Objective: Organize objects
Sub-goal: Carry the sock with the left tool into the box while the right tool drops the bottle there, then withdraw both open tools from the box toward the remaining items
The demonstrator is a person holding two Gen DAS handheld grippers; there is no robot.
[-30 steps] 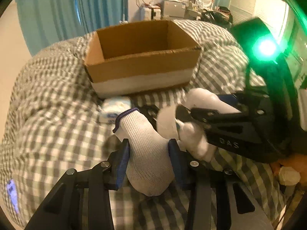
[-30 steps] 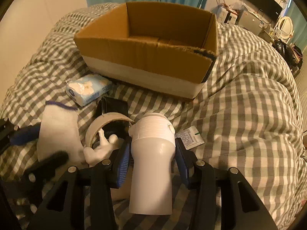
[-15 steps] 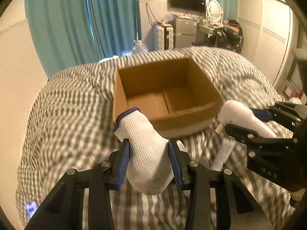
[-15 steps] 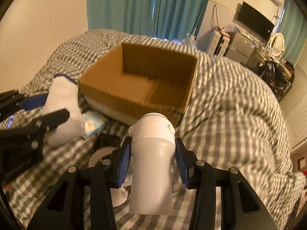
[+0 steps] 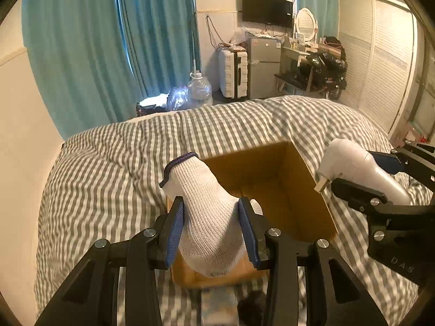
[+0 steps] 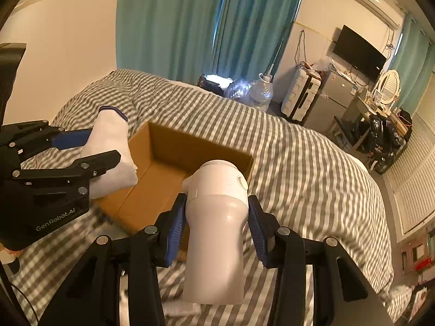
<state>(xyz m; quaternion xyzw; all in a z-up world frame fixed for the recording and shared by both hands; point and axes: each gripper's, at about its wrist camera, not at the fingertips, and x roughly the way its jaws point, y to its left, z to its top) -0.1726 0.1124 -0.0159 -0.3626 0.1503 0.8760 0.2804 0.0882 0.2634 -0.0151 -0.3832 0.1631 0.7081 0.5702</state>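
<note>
An open cardboard box [image 5: 274, 174] stands on the checked bed; it also shows in the right wrist view [image 6: 174, 152]. My left gripper [image 5: 212, 225] is shut on a white knit glove [image 5: 204, 203] with a dark blue cuff, held above the box's near left edge. The glove shows in the right wrist view [image 6: 108, 146] too. My right gripper [image 6: 214, 225] is shut on a white plastic bottle [image 6: 214, 233], held above the box's near right side. The bottle appears in the left wrist view [image 5: 353, 165] at the right.
The grey and white checked duvet [image 5: 108, 168] covers the bed. Teal curtains [image 5: 108, 40], a suitcase [image 5: 232, 73], a small fridge [image 5: 263, 65] and a water jug [image 5: 199, 89] stand beyond the bed. A pale packet [image 5: 217, 304] lies blurred on the bed below the box.
Both grippers rose from the bed and moved forward over the box, carrying the glove and the bottle. The tape roll, tissue pack and other small items dropped out of view.
</note>
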